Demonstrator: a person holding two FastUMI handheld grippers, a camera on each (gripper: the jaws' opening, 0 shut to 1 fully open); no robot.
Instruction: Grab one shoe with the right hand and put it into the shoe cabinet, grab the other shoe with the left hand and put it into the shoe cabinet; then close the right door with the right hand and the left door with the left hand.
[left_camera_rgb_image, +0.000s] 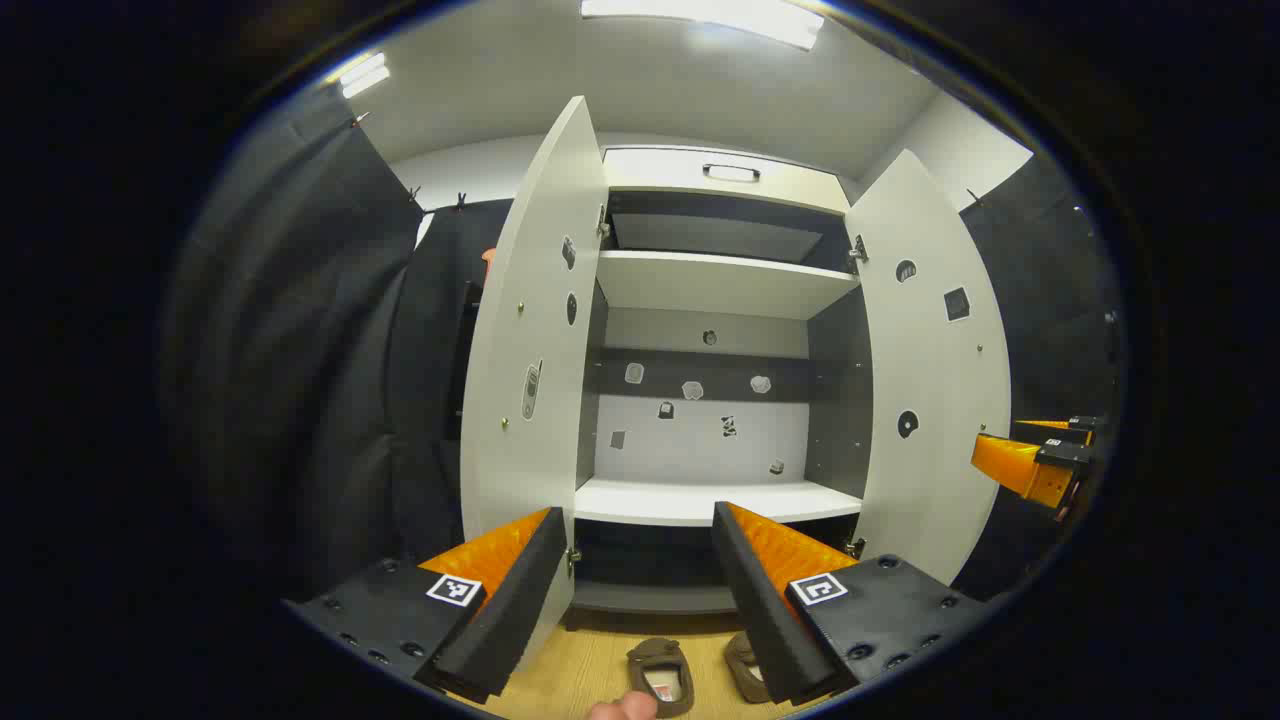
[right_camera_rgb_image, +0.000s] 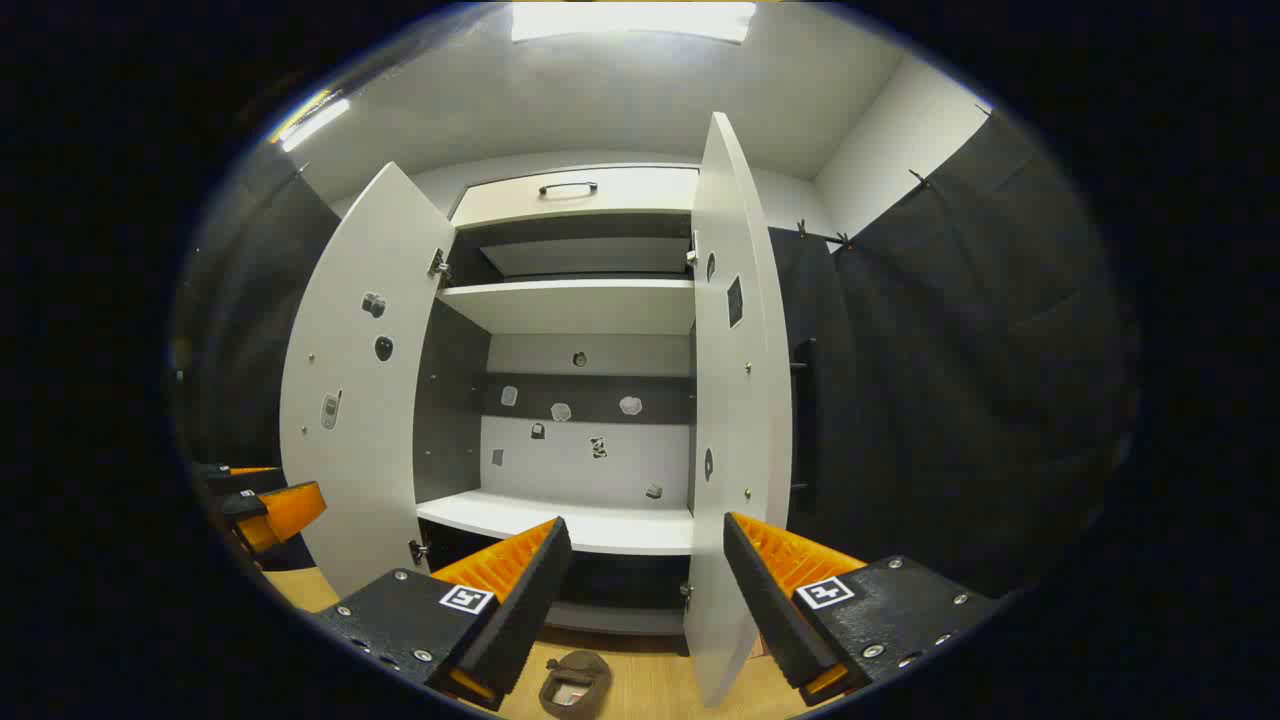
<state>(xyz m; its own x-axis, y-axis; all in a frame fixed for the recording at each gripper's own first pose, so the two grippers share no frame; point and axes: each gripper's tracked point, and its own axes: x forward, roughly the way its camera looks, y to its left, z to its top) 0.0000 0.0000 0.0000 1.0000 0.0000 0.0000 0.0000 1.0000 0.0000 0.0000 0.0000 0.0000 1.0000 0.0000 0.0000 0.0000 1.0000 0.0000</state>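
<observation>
Both grippers spread wide, empty: left gripper (left_camera_rgb_image: 640, 580), right gripper (right_camera_rgb_image: 645, 590) hover before shoe cabinet (left_camera_rgb_image: 700, 500), doors swung open. Two shoes on floor below: one shoe (left_camera_rgb_image: 662, 675), other shoe (left_camera_rgb_image: 745, 665) beside it, partly hidden, likely its pair. We judge right hand goes first: drop low, straddle shoe's (right_camera_rgb_image: 575, 682) sides, avoid right door (right_camera_rgb_image: 735, 400).

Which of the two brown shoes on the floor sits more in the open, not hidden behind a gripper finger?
In the left gripper view, the left brown shoe on the wooden floor; the right brown shoe is partly hidden behind the left gripper's finger.
</observation>
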